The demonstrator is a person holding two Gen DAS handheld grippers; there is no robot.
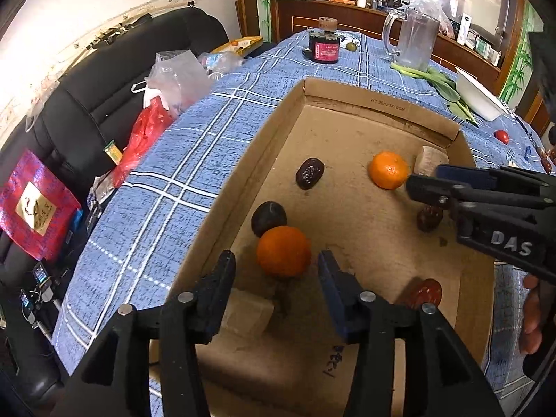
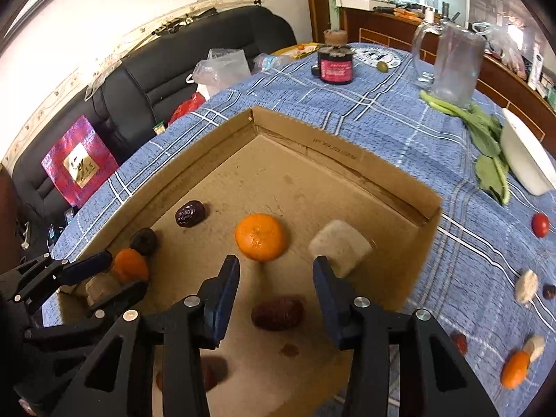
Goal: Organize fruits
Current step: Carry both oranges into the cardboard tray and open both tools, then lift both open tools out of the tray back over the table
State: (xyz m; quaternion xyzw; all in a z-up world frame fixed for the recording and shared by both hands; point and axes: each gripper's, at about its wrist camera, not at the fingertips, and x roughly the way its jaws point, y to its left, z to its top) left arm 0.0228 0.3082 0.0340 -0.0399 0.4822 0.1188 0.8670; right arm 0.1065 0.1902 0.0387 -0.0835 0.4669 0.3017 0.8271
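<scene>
A shallow cardboard box on the blue checked tablecloth holds two mandarins, several dark red dates and pale blocks. My left gripper is open inside the box, its fingers either side of a mandarin with a dark plum just beyond. My right gripper is open and empty above the box floor, a second mandarin just ahead, a date below it and a pale block at its right finger. Each gripper shows in the other view: the right gripper, the left gripper.
Loose on the cloth at right lie a cherry tomato, a mandarin, dates and pale pieces. A white bowl, green leaves, a glass jug and a dark jar stand farther back. A black sofa with bags lies left.
</scene>
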